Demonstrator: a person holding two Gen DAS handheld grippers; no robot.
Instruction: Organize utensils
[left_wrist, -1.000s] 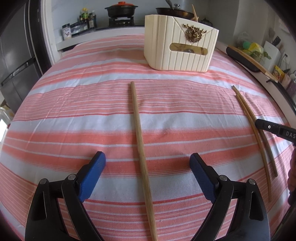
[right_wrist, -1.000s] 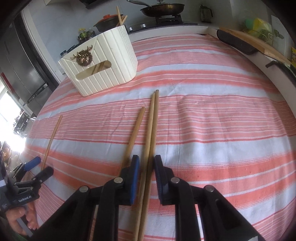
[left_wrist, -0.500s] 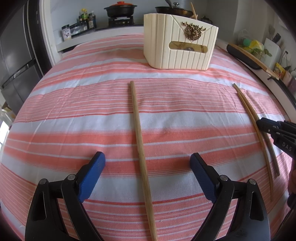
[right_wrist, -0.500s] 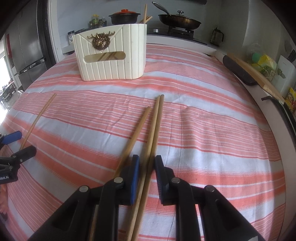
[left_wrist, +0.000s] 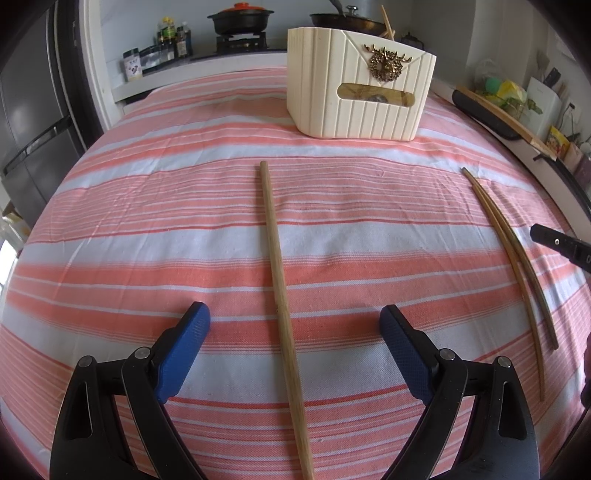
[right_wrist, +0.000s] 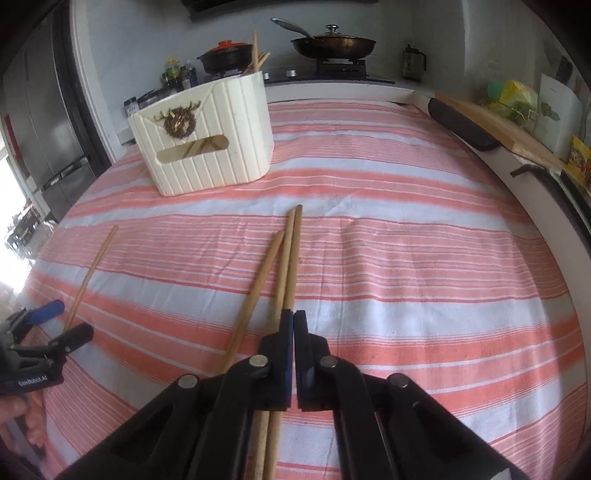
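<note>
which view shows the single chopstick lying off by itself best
The left wrist view: the lone chopstick runs down its centre between open jaws. The right wrist view shows it small at the left edge.

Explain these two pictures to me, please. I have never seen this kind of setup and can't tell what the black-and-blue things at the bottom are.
There is no robot here. A person holds a clamp-like tool in each hand, and each tool carries a camera looking along its jaws. One picture comes from the left gripper, whose jaws are open above a single chopstick on the striped cloth. The other comes from the right gripper, whose jaws have just closed and seem to pinch a second chopstick, with two others beside it. The cream box behind already holds more.
</note>
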